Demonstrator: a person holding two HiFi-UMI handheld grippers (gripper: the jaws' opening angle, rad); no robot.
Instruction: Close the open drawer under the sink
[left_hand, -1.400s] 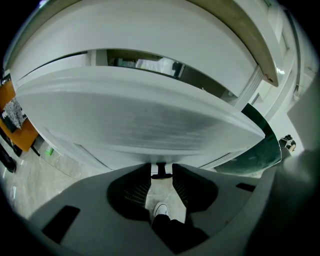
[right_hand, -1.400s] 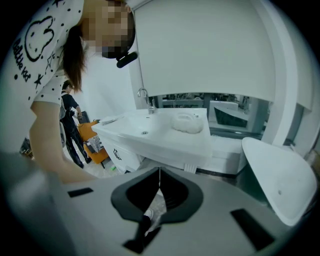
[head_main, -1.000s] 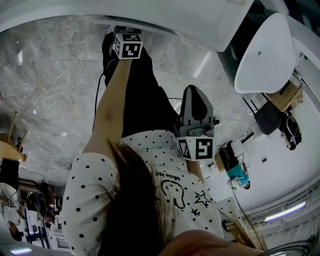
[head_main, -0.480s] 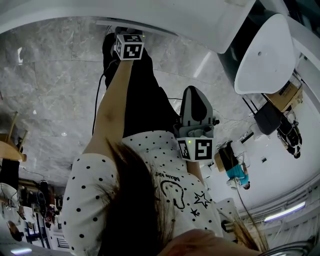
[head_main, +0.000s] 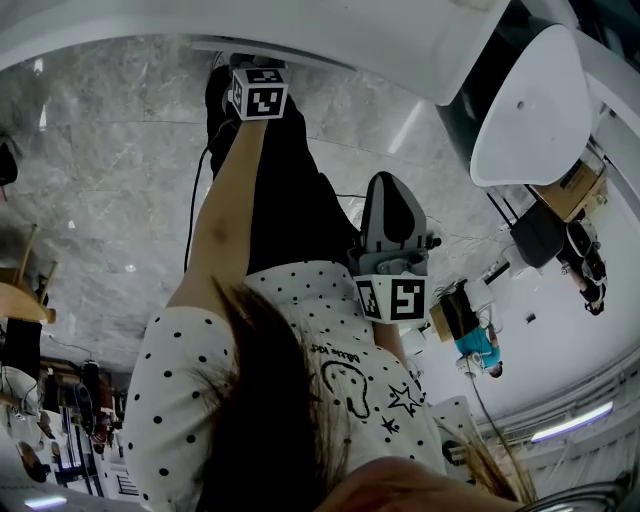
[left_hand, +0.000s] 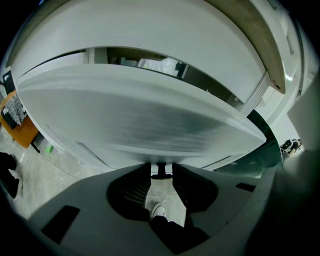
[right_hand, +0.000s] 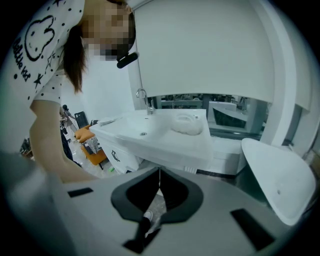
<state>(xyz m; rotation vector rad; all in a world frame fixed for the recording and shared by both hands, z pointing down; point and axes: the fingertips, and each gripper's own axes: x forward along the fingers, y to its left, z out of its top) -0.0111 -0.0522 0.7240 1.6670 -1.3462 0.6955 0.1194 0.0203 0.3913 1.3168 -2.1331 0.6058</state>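
I'm butting the left tool (left_hand: 161, 167), jaws a slit apart on nothing, against the white drawer front (left_hand: 140, 115) filling the upper frame, pushing square at mid-width so it shouldn't rack, right tool (right_hand: 159, 176) pinched together, idle.

The shirt (head_main: 180, 400) at the head view's lower left is white with black polka dots and black line drawings of a smiling face and stars. The trousers (head_main: 290, 190) are black. The upper marker cube (head_main: 258, 92) and the middle marker cube (head_main: 392, 298) carry black squares on white. The floor (head_main: 100, 180) is grey veined marble. The drawer (left_hand: 135, 120) and sink (right_hand: 155, 132) are plain white. A seat (right_hand: 95, 155) at left is orange.
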